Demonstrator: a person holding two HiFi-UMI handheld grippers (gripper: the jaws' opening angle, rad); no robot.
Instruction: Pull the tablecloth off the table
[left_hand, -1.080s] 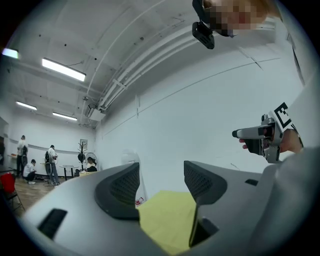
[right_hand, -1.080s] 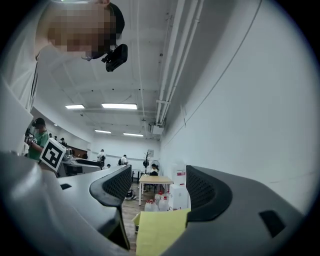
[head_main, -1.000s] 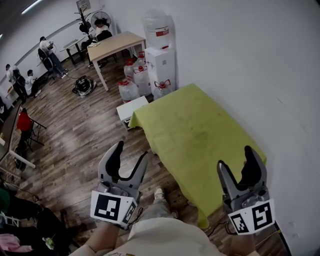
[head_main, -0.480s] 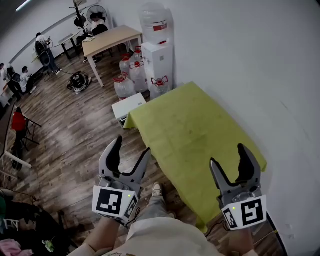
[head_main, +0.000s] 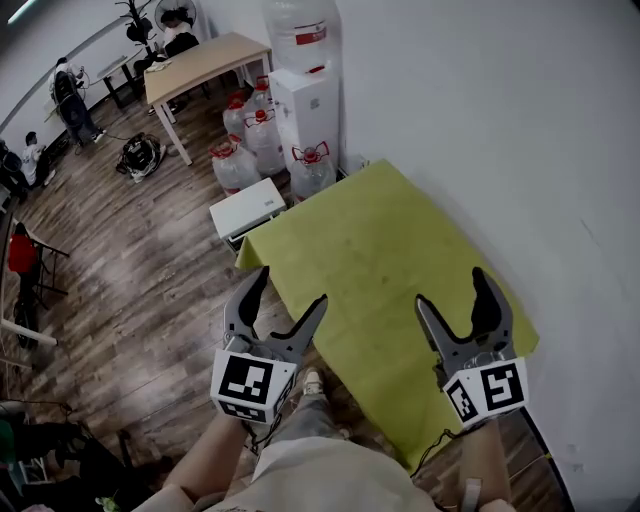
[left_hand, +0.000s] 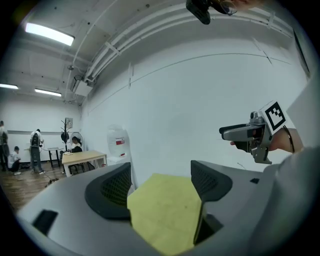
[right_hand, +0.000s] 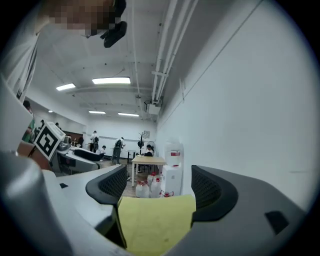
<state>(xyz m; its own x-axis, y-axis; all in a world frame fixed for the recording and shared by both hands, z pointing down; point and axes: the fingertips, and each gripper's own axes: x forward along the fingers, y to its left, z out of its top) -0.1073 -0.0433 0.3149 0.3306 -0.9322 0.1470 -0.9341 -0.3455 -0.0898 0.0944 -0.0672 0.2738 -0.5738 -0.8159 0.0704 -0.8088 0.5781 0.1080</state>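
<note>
Yellow-green tablecloth (head_main: 385, 265) lies flat over the table beside the wall. Left gripper (head_main: 285, 300) and right gripper (head_main: 452, 300) hover above it, jaws opening wide, nothing gripped.

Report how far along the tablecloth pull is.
Done: nothing yet. The green tablecloth lies spread flat with its corners hanging down. In hand: the left gripper and right gripper are held up near its closest end, jaws opening, with nothing gripped between them. Left to do: take hold of the near edge and drag the cloth off.
</note>
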